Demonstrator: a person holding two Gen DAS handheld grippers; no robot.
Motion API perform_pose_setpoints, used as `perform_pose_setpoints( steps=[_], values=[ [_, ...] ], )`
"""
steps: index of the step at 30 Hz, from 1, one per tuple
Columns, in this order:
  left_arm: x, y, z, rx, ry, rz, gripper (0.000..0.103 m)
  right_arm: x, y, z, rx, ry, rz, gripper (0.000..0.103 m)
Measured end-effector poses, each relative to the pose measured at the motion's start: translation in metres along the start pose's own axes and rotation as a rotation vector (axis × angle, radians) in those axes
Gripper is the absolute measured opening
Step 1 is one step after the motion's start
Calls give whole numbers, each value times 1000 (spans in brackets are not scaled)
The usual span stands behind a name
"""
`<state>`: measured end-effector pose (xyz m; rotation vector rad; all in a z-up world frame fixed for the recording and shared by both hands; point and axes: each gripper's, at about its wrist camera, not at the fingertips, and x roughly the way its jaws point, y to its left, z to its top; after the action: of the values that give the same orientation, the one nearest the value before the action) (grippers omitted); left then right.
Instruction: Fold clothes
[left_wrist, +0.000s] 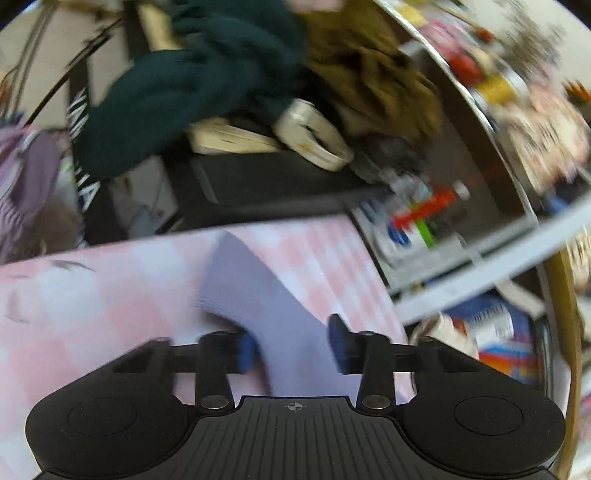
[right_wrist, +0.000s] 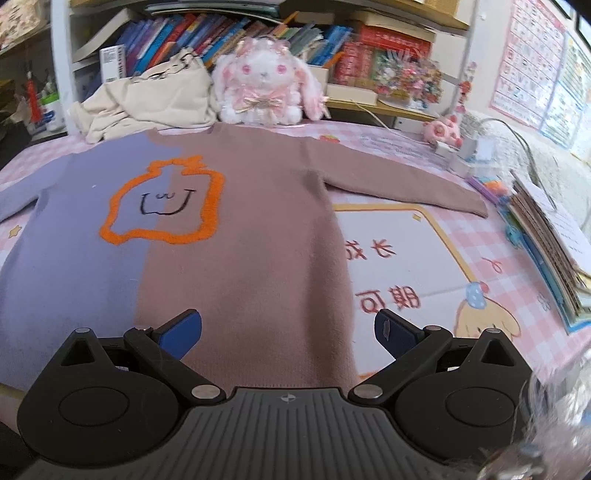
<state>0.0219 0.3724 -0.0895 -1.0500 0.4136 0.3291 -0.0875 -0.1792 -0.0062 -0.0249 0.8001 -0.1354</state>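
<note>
A sweater (right_wrist: 236, 236), half lilac and half brown with an orange outline figure on the chest, lies flat and face up on a pink checked bed cover (right_wrist: 480, 280), sleeves spread. My right gripper (right_wrist: 288, 330) is open above the brown hem, with nothing between its blue pads. In the blurred left wrist view, my left gripper (left_wrist: 293, 347) is open with the lilac sleeve (left_wrist: 255, 291) lying between its fingers; the pads are apart and do not pinch it.
A cream garment (right_wrist: 151, 103) and a plush rabbit (right_wrist: 264, 88) sit at the bed's far edge before a bookshelf (right_wrist: 221, 33). Books (right_wrist: 550, 236) are stacked on the right. A dark green garment (left_wrist: 192, 85) is piled on black furniture beyond the bed edge.
</note>
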Motion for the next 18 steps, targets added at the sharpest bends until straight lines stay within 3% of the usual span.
perform_pose_setpoints(
  steps=[5,9,13,18],
  values=[
    [-1,18,8,-114,-16,15,8,1,-10,-5,43,29,-6,101],
    [-1,31,14,-188,-28,29,8,0,-7,-8,2,40,11,101],
    [-6,12,16,-87,-28,87,5,1,-13,-8,-16,39,22,101],
    [-19,-39,6,81,-45,33,5,9,-29,-6,2,49,45,101]
  ],
)
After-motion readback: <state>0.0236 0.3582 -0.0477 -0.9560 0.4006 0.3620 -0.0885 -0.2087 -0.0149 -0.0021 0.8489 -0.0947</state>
